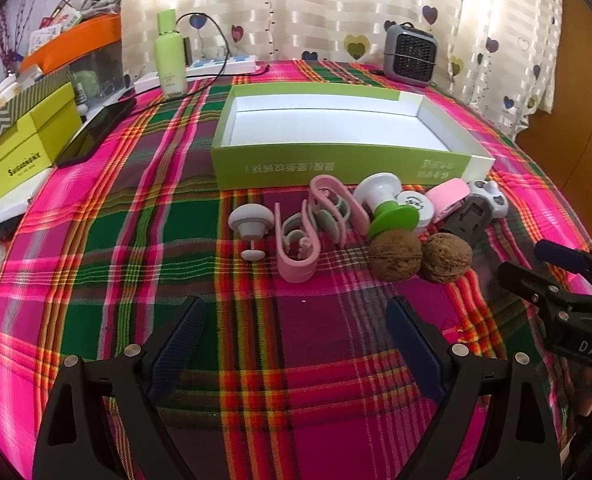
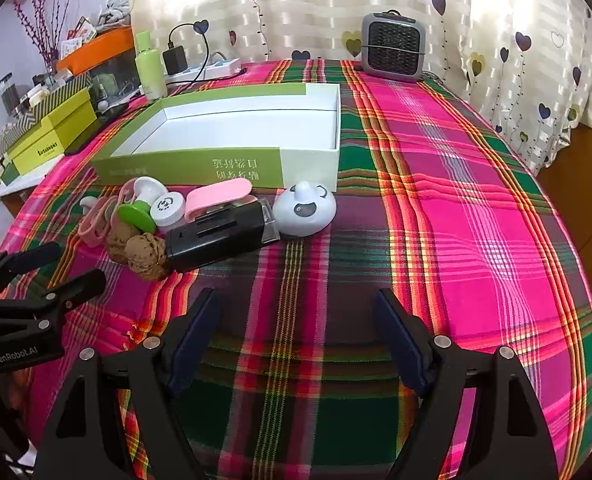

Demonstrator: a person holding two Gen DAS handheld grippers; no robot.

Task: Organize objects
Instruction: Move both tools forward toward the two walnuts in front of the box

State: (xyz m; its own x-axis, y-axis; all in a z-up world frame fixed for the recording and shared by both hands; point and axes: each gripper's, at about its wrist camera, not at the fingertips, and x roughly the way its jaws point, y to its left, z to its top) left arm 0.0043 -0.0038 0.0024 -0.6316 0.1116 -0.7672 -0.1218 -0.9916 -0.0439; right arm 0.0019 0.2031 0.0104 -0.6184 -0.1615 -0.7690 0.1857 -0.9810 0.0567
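A desk (image 1: 135,200) under a pink, green and red plaid cloth is filling both views. On it, toward the curtain, a shallow green and white box (image 1: 336,168) is lying open, its white inside showing nothing in it. Behind the box a grey fan heater (image 2: 392,54) is standing at the far edge, and a pale green bottle (image 1: 169,54) is standing upright by a power strip at the far left.

The left gripper (image 1: 296,344) is hovering over bare cloth with its jaws spread wide and nothing between them; the right gripper (image 2: 296,340) is hovering likewise, spread and holding nothing.

Just in front of the box's near wall, small things are lying in a row: a black rectangular device (image 2: 219,236), a white rounded gadget (image 2: 306,210) just beside it, a pink clip (image 1: 296,248), a white and green spool (image 1: 384,208), a white suction hook (image 1: 249,224), and two walnuts (image 1: 420,256) touching each other nearest the grippers
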